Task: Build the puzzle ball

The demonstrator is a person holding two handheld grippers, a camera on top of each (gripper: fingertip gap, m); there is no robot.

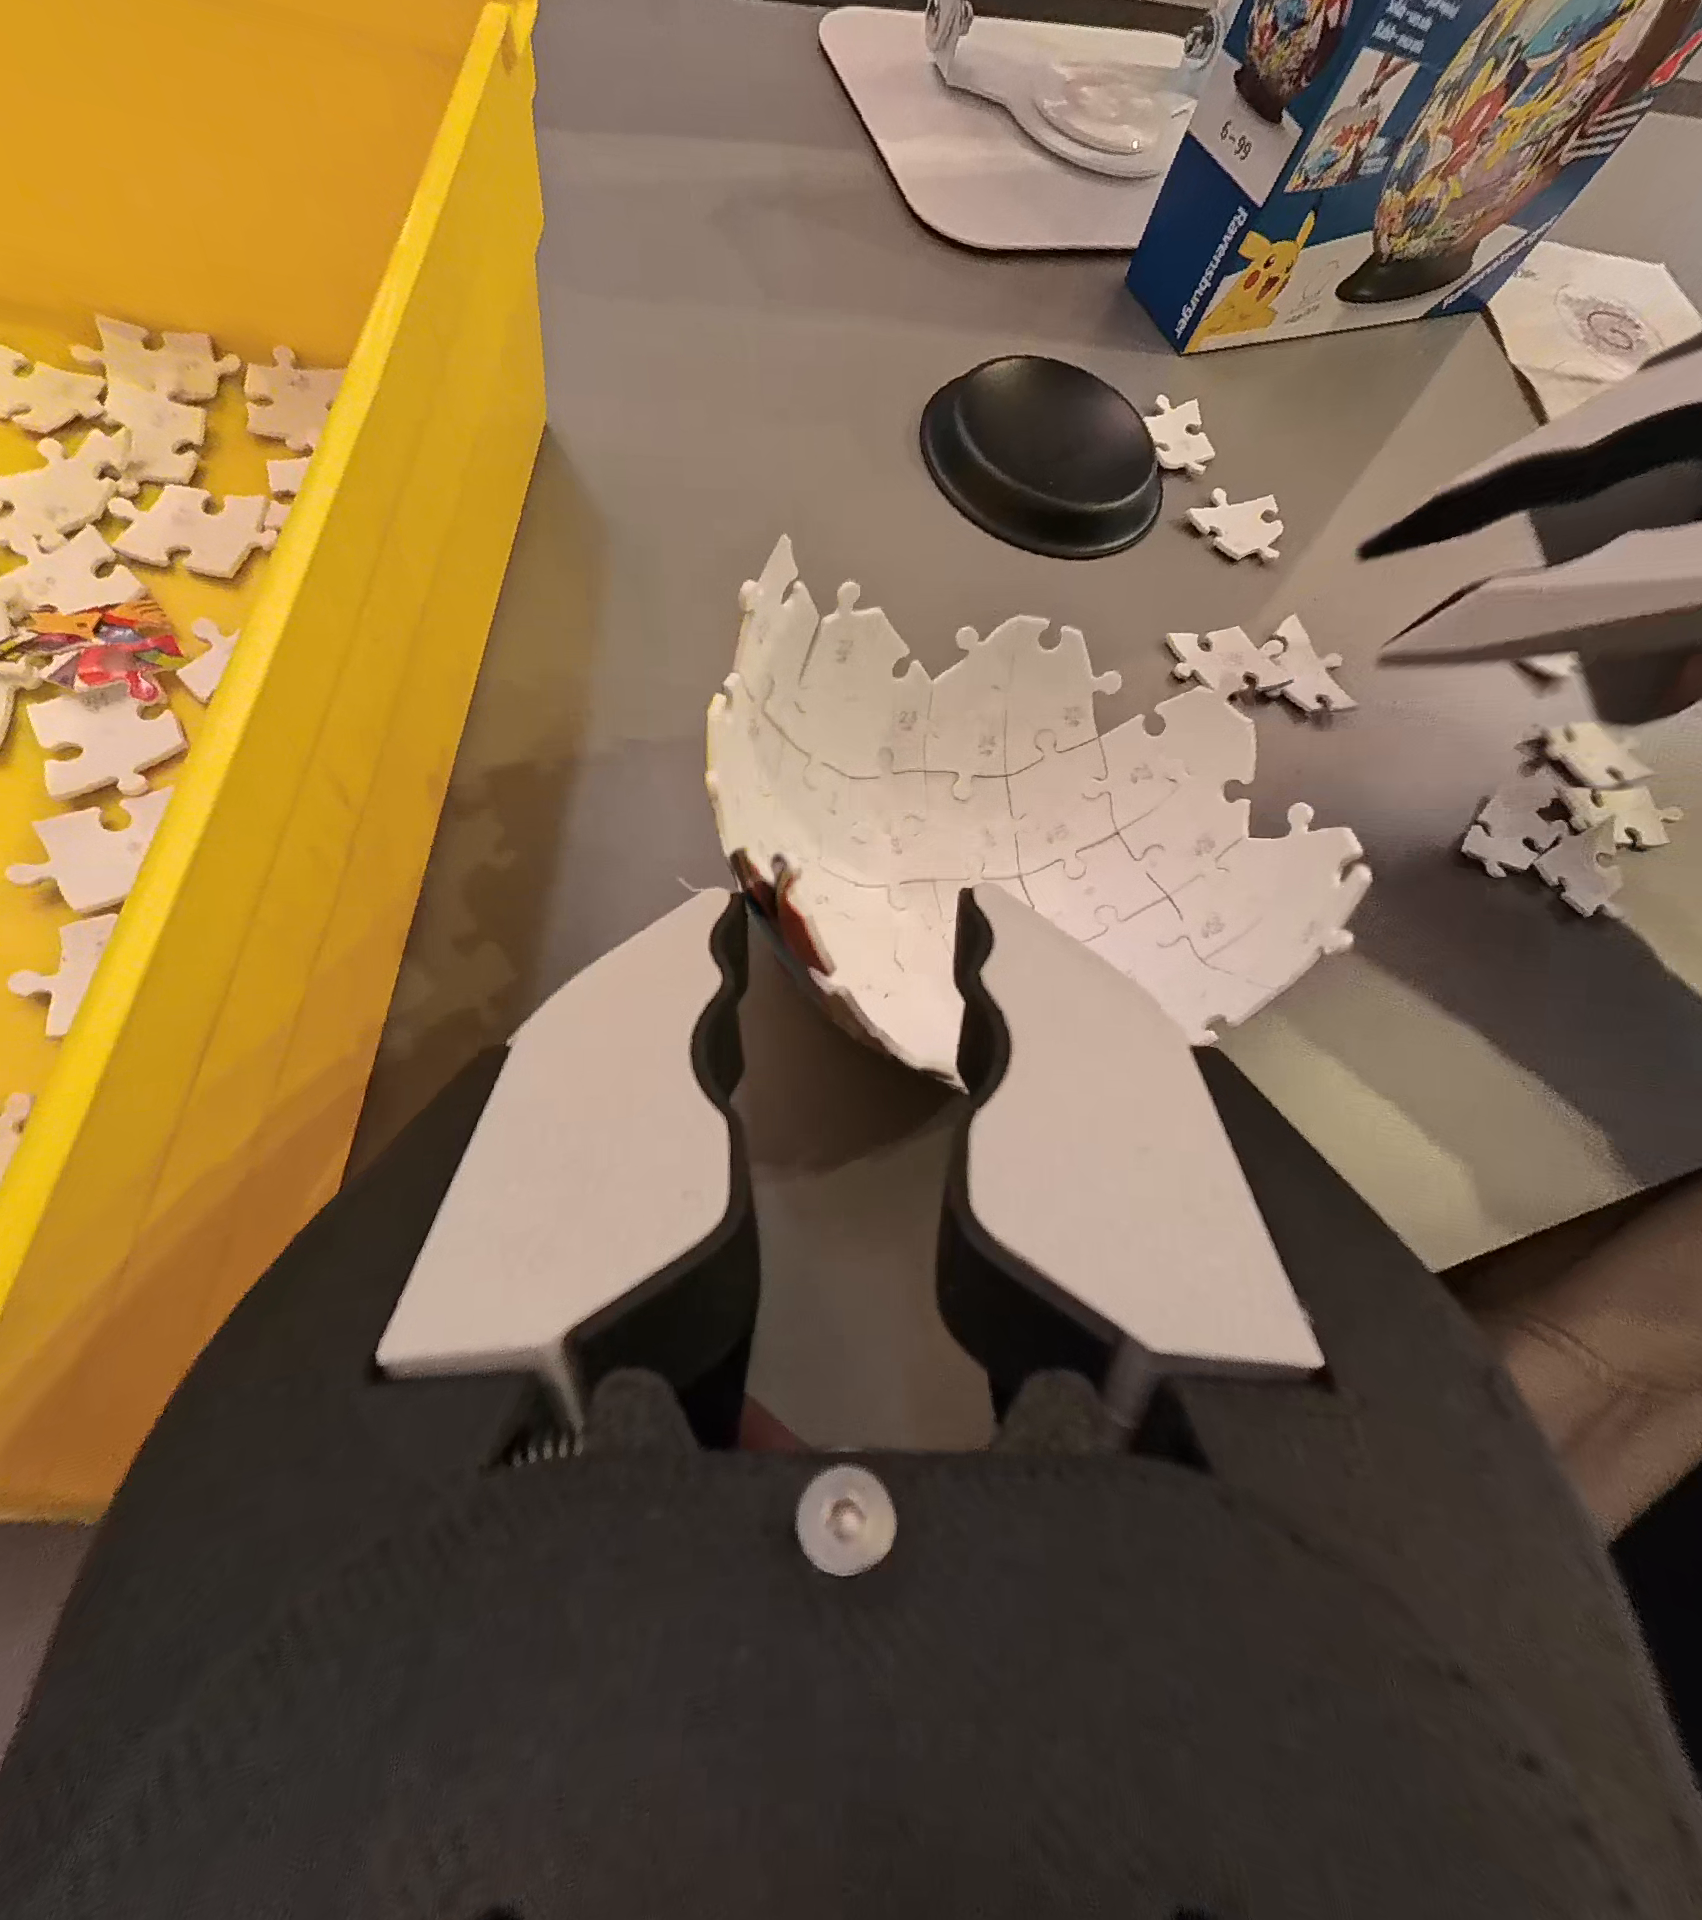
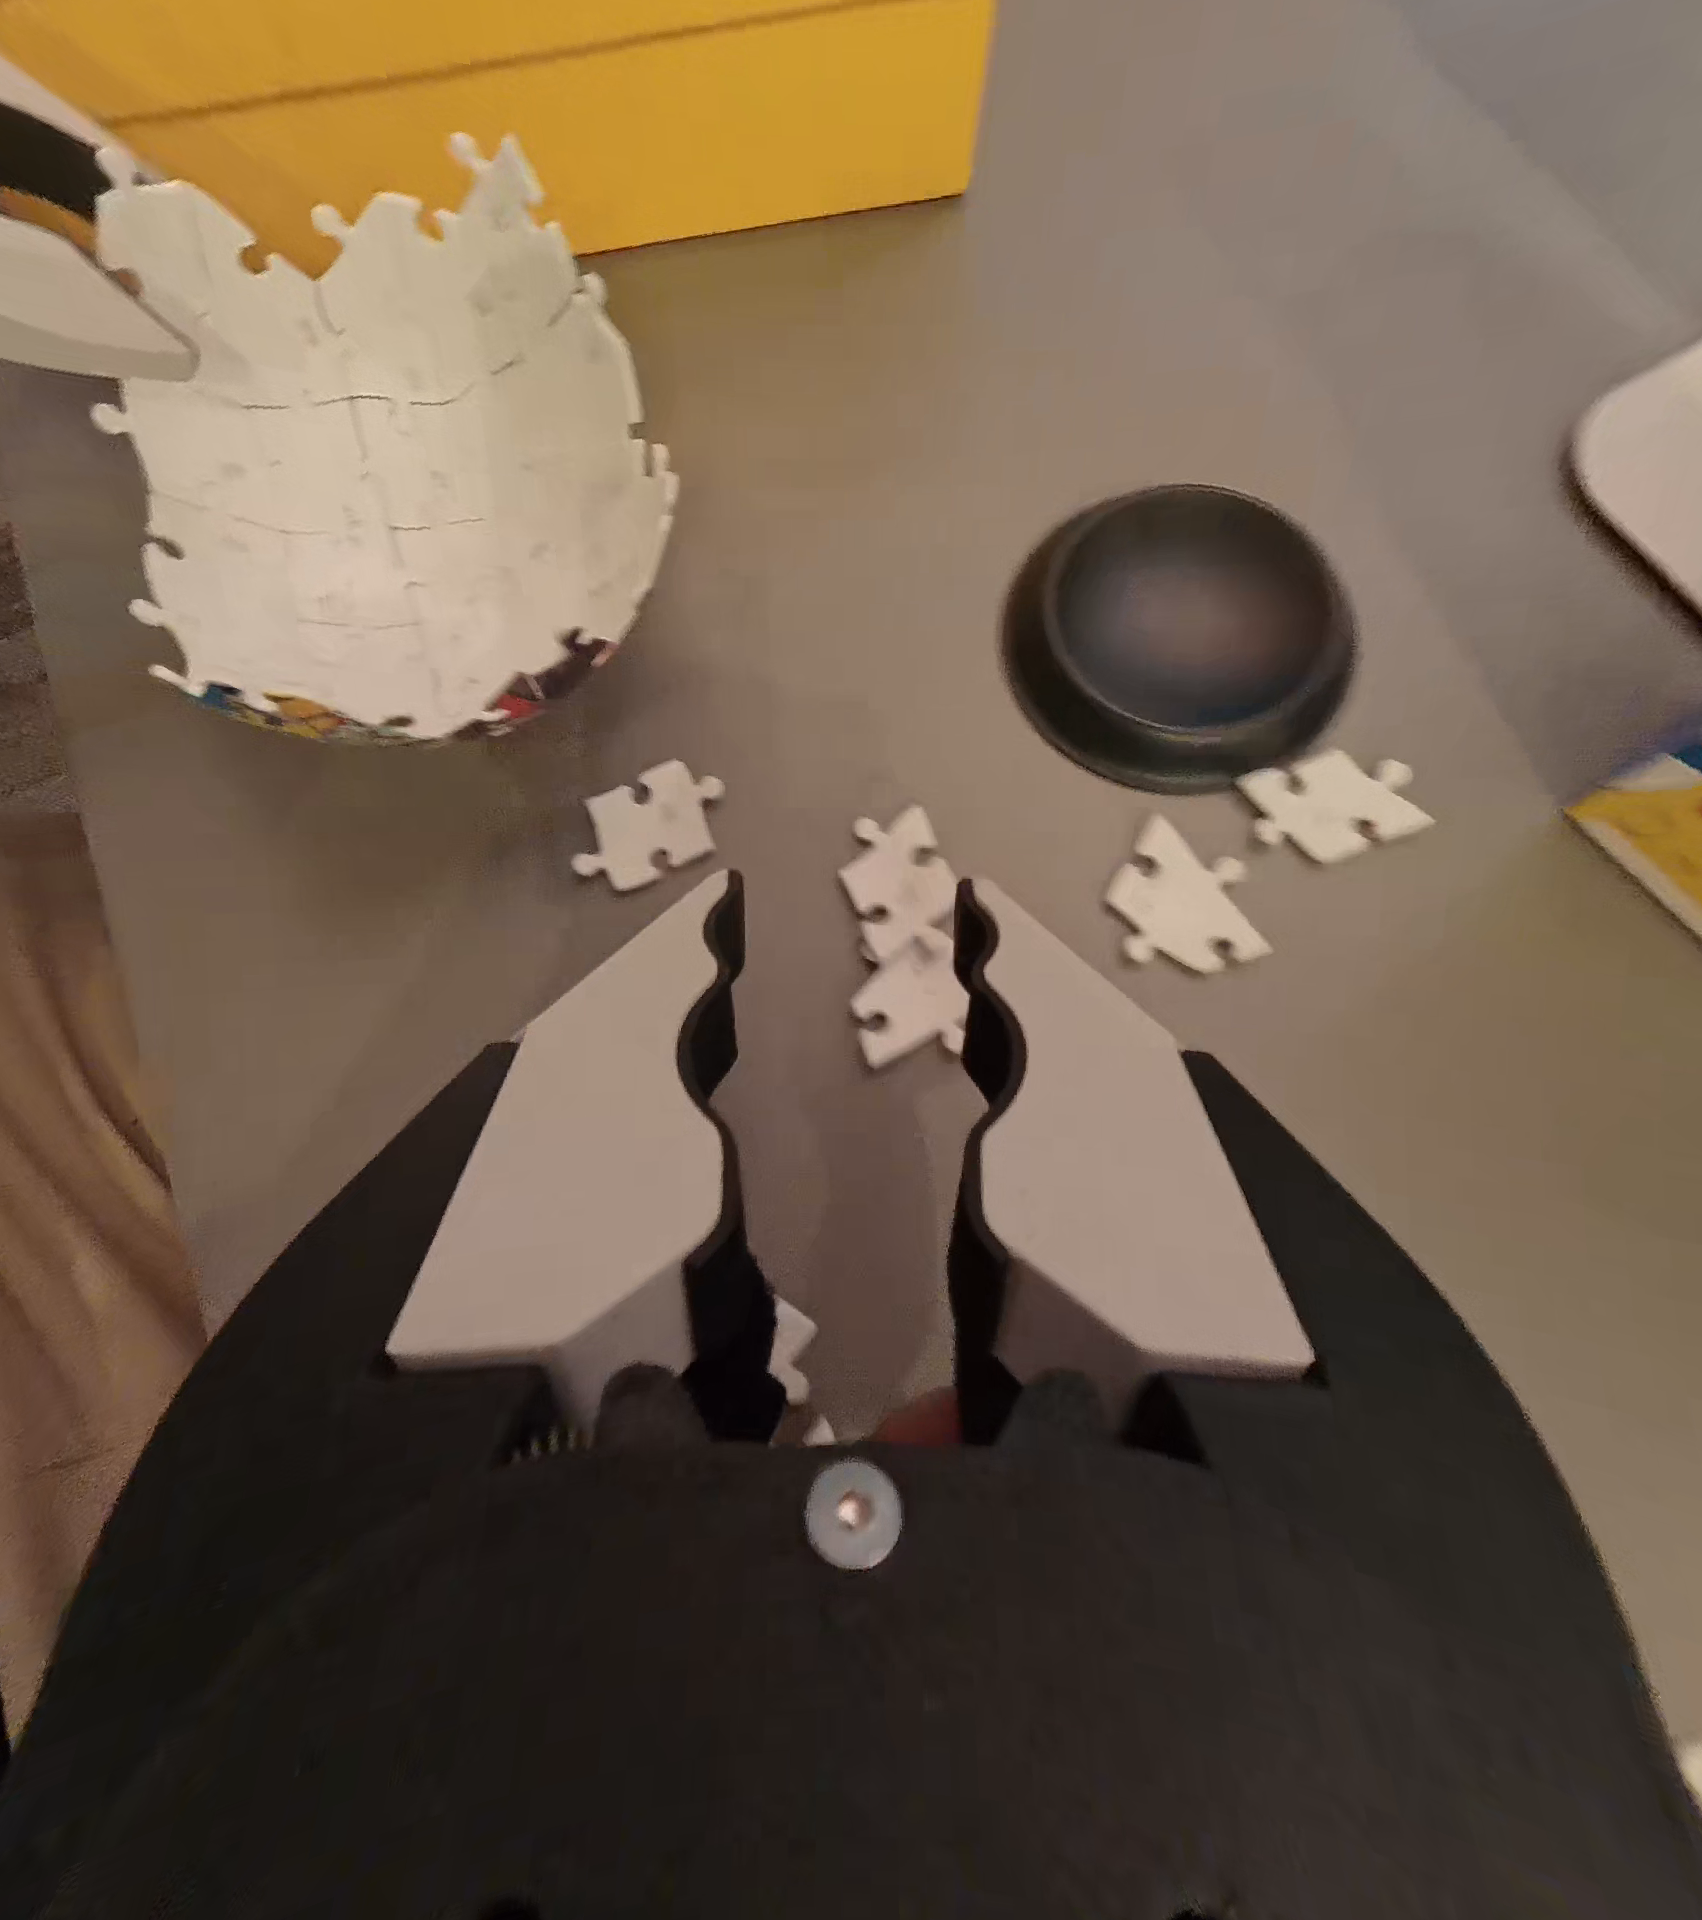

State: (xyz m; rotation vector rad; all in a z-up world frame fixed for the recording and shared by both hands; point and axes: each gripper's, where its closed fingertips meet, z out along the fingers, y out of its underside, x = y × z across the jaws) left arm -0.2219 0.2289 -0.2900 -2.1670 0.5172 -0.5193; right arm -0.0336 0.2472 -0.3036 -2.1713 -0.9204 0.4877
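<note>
The half-built puzzle ball (image 1: 1034,810) is a white-inside shell with a jagged rim, tilted on the grey table (image 1: 722,312). Its coloured outside shows at the bottom in the right wrist view (image 2: 359,520). My left gripper (image 1: 852,904) is open, with the shell's near rim between its fingers; it also shows in the right wrist view (image 2: 146,291). My right gripper (image 2: 847,894) is open and empty above loose white pieces (image 2: 904,935); it shows in the left wrist view (image 1: 1377,603). More pieces (image 2: 649,821) lie nearby.
A yellow bin (image 1: 338,727) on the left holds several pieces (image 1: 99,520). A black round stand (image 1: 1039,457) sits behind the shell. The puzzle box (image 1: 1346,177), a white mat (image 1: 982,197) and a paper sheet (image 1: 1595,332) are at the back. The table edge (image 1: 1553,1205) is near right.
</note>
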